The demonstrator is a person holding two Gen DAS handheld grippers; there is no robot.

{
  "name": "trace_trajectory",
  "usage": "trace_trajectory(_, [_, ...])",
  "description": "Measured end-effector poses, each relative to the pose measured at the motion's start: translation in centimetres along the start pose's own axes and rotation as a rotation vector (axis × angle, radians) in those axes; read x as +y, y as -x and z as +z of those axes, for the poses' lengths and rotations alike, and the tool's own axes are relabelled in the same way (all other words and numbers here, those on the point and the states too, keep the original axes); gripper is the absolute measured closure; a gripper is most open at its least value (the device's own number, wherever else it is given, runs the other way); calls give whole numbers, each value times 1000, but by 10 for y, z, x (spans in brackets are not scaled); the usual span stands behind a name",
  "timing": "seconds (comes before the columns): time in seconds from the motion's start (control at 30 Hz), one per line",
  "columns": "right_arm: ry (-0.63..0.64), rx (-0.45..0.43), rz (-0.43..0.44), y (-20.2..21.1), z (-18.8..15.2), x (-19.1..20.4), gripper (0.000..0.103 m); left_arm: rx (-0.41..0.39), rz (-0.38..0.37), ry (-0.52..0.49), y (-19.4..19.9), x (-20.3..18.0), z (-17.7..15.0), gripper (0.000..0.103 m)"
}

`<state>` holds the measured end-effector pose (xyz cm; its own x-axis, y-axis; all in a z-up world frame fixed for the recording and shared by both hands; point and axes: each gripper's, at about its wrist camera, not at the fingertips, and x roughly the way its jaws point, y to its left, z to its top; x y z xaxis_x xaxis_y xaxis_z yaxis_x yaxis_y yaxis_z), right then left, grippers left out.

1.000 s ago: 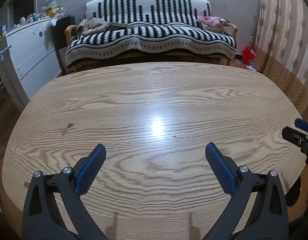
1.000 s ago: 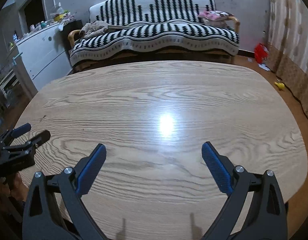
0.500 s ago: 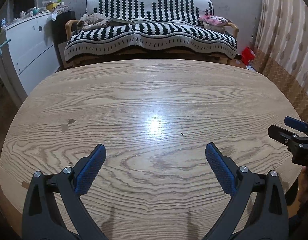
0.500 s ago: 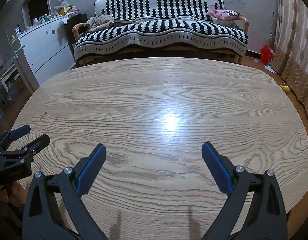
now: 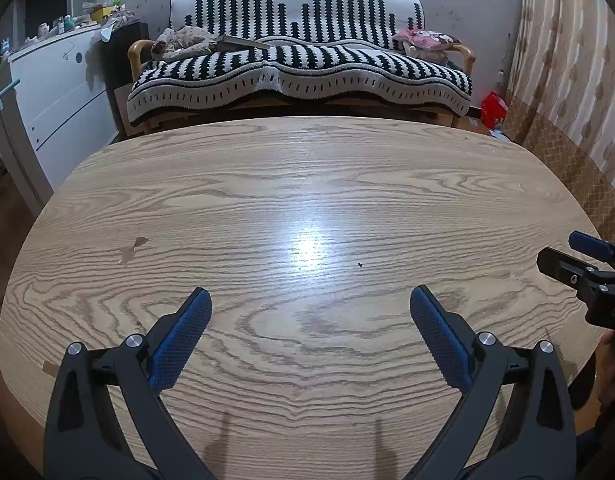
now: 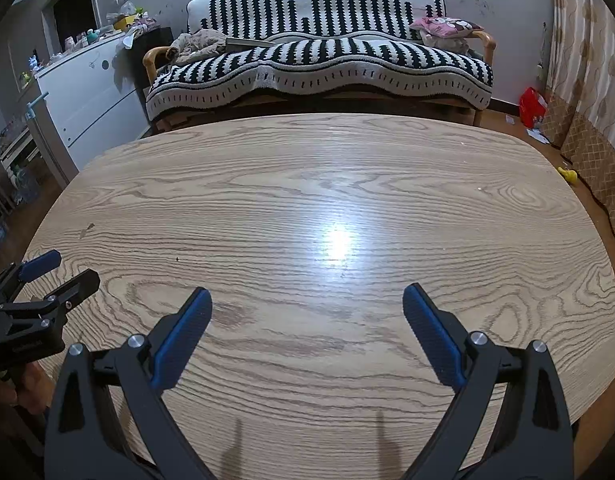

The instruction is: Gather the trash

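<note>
Blue-padded and spread wide, the left gripper (image 5: 310,308) hovers over the near part of the wooden table (image 5: 307,184), holding and touching nothing. At its right, the right gripper (image 6: 306,306) is equally wide apart and empty. Red trash (image 6: 532,106) lies on the floor at far right, beside the striped sofa (image 6: 319,64).

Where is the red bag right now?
The red bag sits on the floor at the far right of both views, beyond the wooden table, between the striped sofa's right end and the curtain.
</note>
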<state>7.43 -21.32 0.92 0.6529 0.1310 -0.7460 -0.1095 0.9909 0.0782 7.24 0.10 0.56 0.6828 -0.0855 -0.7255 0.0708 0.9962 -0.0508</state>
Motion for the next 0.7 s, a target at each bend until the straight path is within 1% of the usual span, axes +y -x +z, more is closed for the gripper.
trace_trajectory(0.7, [2, -1, -7, 1, -1, -1, 10, 1, 0, -3, 0, -1, -2, 7])
